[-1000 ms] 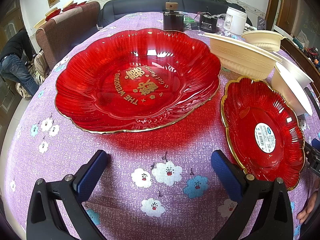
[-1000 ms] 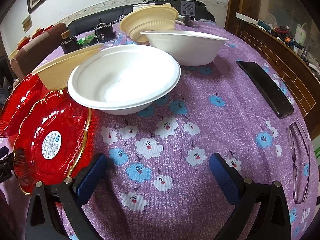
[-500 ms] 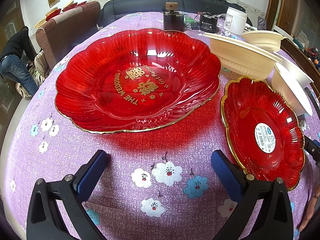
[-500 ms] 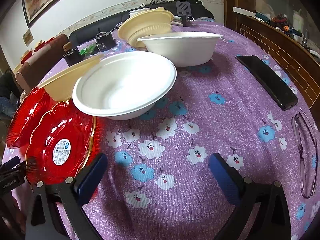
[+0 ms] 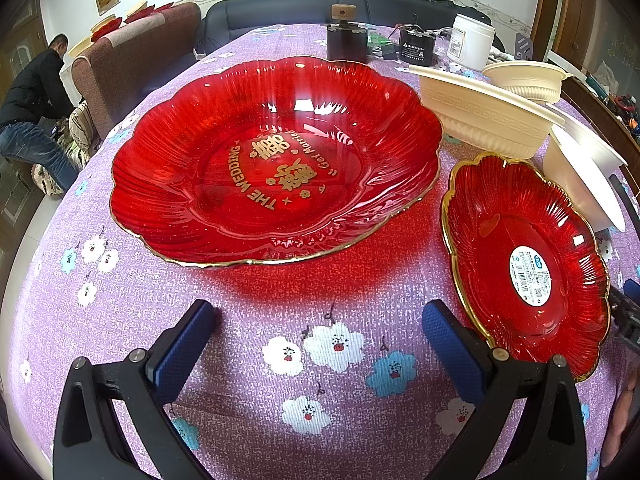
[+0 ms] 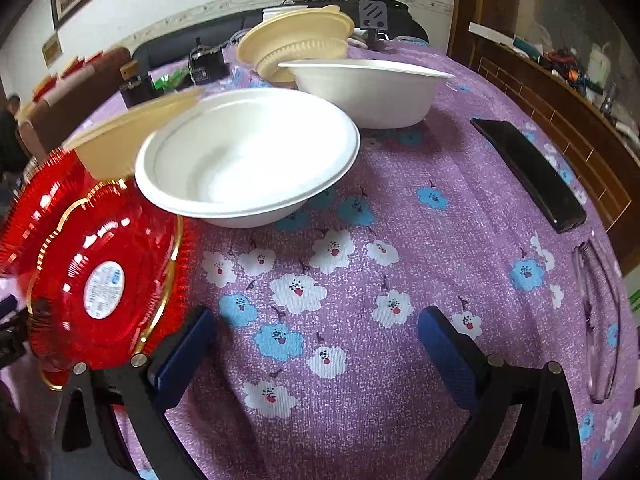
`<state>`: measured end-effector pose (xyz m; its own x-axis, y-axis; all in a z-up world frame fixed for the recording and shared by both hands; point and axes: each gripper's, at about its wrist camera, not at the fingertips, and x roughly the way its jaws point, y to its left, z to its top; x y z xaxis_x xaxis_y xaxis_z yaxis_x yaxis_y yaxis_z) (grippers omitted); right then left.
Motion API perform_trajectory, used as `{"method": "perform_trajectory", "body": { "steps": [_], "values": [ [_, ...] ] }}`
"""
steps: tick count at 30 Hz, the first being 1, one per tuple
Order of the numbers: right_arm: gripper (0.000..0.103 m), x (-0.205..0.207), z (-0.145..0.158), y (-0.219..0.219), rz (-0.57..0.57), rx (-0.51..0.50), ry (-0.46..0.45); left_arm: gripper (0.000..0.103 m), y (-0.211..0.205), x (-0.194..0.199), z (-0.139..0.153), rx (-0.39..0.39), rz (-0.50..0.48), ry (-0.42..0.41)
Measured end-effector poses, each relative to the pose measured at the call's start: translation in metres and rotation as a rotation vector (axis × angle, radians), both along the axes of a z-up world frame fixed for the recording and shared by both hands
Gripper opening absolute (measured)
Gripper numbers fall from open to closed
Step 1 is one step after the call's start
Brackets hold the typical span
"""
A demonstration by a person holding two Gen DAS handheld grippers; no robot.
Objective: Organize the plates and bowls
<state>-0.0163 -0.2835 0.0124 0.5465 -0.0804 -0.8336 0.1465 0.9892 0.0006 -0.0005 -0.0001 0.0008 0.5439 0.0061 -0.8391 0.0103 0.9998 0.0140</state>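
Two red plates w/ gold rims on the purple flowered tablecloth (image 5: 328, 300): the big plate (image 5: 276, 160) sits in the middle of the left wrist view, the small plate (image 5: 524, 264) just to its right, close but I can't tell if rims touch. Big one has gold lettering, "THE WEDDING" and "Get Married" plus Chinese characters. Small one has a white barcode sticker (image 5: 530, 276) in the center, print too small to read.

Four bowls total: 2 cream ones and 2 white ones. Patterned cream bowl (image 5: 484, 116) sits behind the small plate, the other cream bowl (image 6: 296, 46) further back, tilted. Near white bowl (image 6: 248, 156) overlaps the small plate's far rim, second white bowl (image 6: 368, 92) right behind it.

Left gripper (image 5: 316, 340) is spread wide, nothing between the blue pads, hanging over bare cloth in front of the big plate. Right gripper (image 6: 312, 344) same deal, wide apart and holding nothing, over cloth w/ the small plate by its left finger.

Also 1 black phone-looking slab (image 6: 528, 172) and 1 pair of glasses (image 6: 596, 320) on the right.
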Motion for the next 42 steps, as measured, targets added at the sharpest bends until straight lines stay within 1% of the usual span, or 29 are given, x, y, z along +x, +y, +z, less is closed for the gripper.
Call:
{"method": "perform_trajectory", "body": {
  "steps": [13, 18, 40, 42],
  "values": [
    [0.102, -0.0003, 0.0002, -0.0001, -0.02, -0.003, 0.0, 0.103, -0.0007, 0.0002, -0.0003, 0.0, -0.003, 0.001],
    [0.102, 0.0, 0.0, 0.0003, -0.022, -0.003, -0.004, 0.103, -0.0017, -0.0004, -0.0003, -0.003, -0.025, 0.008],
    [0.102, 0.0003, 0.0, 0.0004, -0.021, -0.002, -0.004, 0.103, -0.0018, -0.0006, 0.0004, 0.0, -0.035, 0.006],
    [0.102, 0.0, 0.0003, 0.0003, -0.009, -0.001, -0.002, 0.103, -0.0019, -0.003, 0.0021, -0.002, -0.053, 0.012]
  ]
}}
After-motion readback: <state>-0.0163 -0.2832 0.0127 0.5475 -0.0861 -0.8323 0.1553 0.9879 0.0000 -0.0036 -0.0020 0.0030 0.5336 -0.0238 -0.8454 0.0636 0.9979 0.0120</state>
